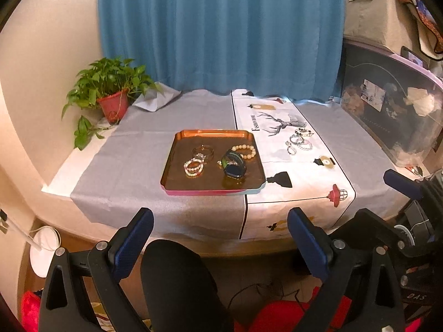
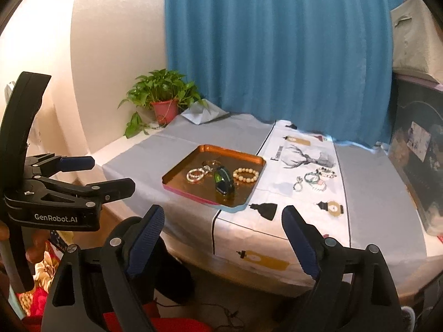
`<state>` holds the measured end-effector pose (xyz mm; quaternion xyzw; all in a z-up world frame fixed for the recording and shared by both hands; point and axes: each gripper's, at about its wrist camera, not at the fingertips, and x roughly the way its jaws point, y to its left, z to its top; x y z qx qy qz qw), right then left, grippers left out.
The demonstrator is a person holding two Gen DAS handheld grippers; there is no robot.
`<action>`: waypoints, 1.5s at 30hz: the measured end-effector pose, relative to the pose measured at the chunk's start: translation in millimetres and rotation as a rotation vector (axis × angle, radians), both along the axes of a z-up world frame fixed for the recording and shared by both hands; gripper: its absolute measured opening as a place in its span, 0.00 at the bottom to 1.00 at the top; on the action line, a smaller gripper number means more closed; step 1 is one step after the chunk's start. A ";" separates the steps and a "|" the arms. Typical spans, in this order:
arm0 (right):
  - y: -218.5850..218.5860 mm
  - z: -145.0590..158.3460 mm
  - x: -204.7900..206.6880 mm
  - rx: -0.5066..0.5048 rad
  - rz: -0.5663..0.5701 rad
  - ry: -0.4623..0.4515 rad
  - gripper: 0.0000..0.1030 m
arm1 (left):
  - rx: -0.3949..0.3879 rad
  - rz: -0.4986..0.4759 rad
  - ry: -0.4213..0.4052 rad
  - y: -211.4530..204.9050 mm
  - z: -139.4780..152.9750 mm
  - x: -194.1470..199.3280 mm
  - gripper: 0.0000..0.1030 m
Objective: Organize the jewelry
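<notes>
A copper tray (image 1: 171,163) (image 2: 182,170) sits on the table. In it lie a pearl bracelet (image 1: 245,150) (image 2: 246,174), a dark watch (image 1: 234,164) (image 2: 223,181), a gold bangle (image 1: 203,150) and a small beaded bracelet (image 1: 193,167) (image 2: 195,175). Several small bracelets (image 1: 300,141) (image 2: 314,181) lie on the white deer-print cloth to the tray's right. My left gripper (image 1: 220,225) is open and empty, held short of the table's front edge; it also shows in the right wrist view (image 2: 110,173). My right gripper (image 2: 223,220) is open and empty, near the front edge.
A potted plant (image 1: 110,94) (image 2: 163,96) stands at the back left corner. A blue curtain (image 1: 221,33) hangs behind the table. A clear storage box (image 1: 393,110) stands at the right side. Grey cloth (image 1: 133,160) covers the table. A white lamp base (image 1: 43,249) stands on the floor.
</notes>
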<state>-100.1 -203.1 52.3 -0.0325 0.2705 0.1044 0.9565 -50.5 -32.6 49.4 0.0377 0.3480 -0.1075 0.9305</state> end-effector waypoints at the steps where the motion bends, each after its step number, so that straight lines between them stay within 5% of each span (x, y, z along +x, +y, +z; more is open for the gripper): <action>1: -0.7 1.5 -1.6 -0.002 -0.005 -0.007 0.84 | 0.001 0.000 -0.006 -0.2 0.8 -2.3 0.94; 24: -5.8 2.1 -2.6 -0.009 -0.022 0.002 0.84 | 0.014 0.006 -0.021 -2.2 5.2 -2.8 0.97; 45: -23.4 -18.2 23.2 0.004 -0.060 0.070 0.84 | 0.073 -0.032 0.023 -31.0 -19.0 24.5 0.97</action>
